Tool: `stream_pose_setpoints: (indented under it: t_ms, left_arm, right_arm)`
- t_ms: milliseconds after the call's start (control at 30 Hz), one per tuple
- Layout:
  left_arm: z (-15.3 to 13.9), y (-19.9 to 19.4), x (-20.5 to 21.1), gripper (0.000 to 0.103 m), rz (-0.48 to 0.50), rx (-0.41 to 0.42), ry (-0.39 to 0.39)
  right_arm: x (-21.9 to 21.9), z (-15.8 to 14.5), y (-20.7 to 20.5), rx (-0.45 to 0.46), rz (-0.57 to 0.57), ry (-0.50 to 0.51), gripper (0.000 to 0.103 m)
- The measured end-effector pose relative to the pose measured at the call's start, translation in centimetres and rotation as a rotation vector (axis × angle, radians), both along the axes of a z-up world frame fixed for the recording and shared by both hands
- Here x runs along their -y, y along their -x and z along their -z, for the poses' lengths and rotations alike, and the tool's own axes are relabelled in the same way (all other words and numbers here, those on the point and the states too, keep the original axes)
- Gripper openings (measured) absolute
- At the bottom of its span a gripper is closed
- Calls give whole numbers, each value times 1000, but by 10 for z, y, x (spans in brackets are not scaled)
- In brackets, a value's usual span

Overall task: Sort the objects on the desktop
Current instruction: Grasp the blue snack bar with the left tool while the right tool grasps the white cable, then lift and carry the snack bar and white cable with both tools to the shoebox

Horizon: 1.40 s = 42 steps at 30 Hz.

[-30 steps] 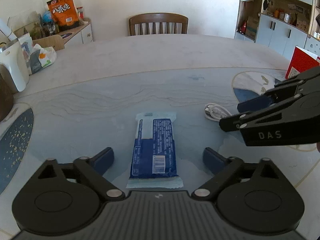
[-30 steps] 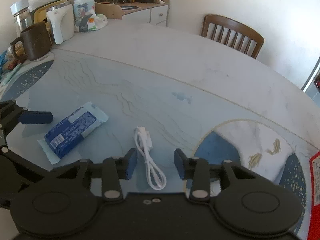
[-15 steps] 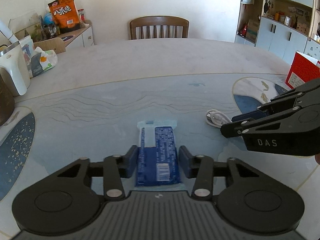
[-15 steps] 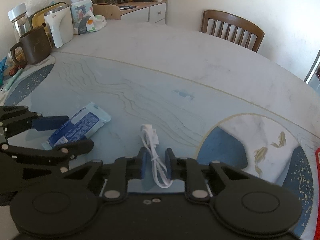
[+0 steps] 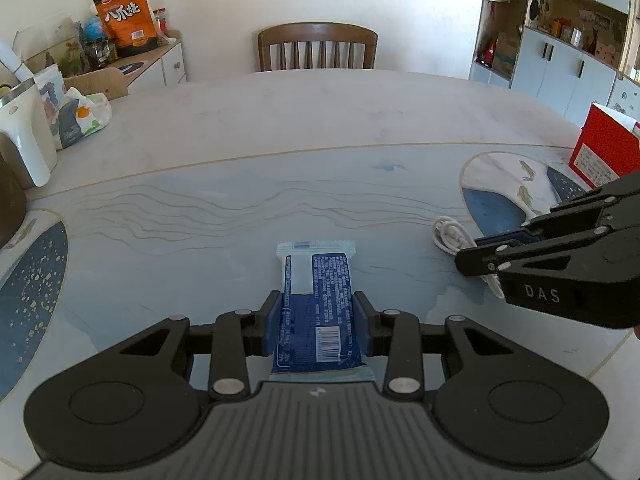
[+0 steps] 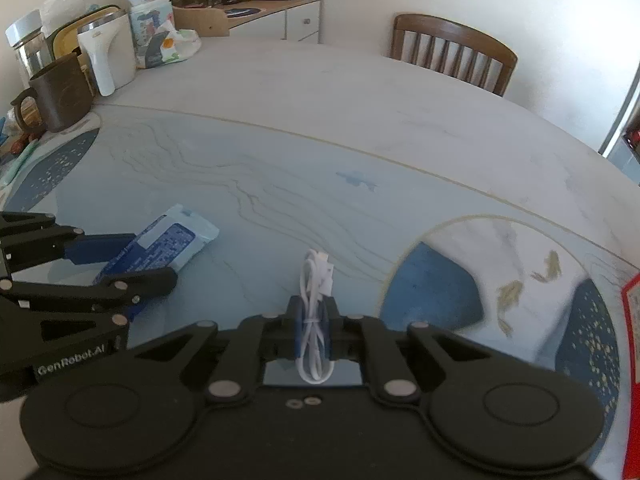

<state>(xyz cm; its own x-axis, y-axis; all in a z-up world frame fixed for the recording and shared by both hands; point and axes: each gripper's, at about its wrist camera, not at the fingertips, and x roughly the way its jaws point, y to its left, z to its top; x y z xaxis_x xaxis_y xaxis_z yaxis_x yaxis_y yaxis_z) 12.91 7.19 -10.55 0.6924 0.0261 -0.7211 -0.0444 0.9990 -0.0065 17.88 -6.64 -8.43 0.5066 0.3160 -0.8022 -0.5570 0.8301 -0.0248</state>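
Observation:
A blue and white snack packet [image 5: 316,276] lies lengthwise on the patterned table [image 5: 280,128]. My left gripper [image 5: 318,312] is closing on the packet's near half, and its blue pads [image 5: 273,320] press both long sides. A bundled white cable [image 6: 316,268] sticks out forward from my right gripper [image 6: 313,308], which is shut on its tied middle. In the left wrist view the right gripper [image 5: 474,250] comes in from the right, over the cable [image 5: 446,232]. In the right wrist view the left gripper [image 6: 148,258] sits at the left on the packet [image 6: 180,236].
A red box [image 5: 604,148] stands at the table's right edge. At the left stand a brown mug [image 6: 60,96], a white dispenser [image 6: 108,56] and a wipes pack [image 6: 164,46]. A wooden chair [image 5: 316,46] faces the far side.
My left gripper has gone from wide open to closed on the packet's sides. My right gripper has closed from partly open onto the white cable. Neither hand has shifted much.

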Motion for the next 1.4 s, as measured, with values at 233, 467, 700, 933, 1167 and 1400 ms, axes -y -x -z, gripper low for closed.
stream_pose_setpoints:
  t_ms: [233, 467, 700, 933, 1167, 1400]
  left_arm:
    - [-7, 1, 15, 36, 14, 4, -8]
    - [-13, 1, 38, 36, 43, 12, -4]
    - [-18, 0, 72, 36, 99, 10, 2]
    - [-20, -1, 107, 36, 150, 2, 6]
    - [-35, -4, 141, 36, 199, -2, 30]
    - [-58, -10, 174, 36, 259, 5, 60]
  right_arm:
    - [25, -2, 10, -11, 41, -9, 8]
    - [55, -6, 21, -1, 98, -17, 8]
    - [89, -14, 34, 43, 127, -14, 8]
    - [130, -17, 40, 24, 187, -40, 8]
    - [172, -31, 48, 32, 245, -72, 8]
    - [206, -54, 54, 62, 284, -103, 8]
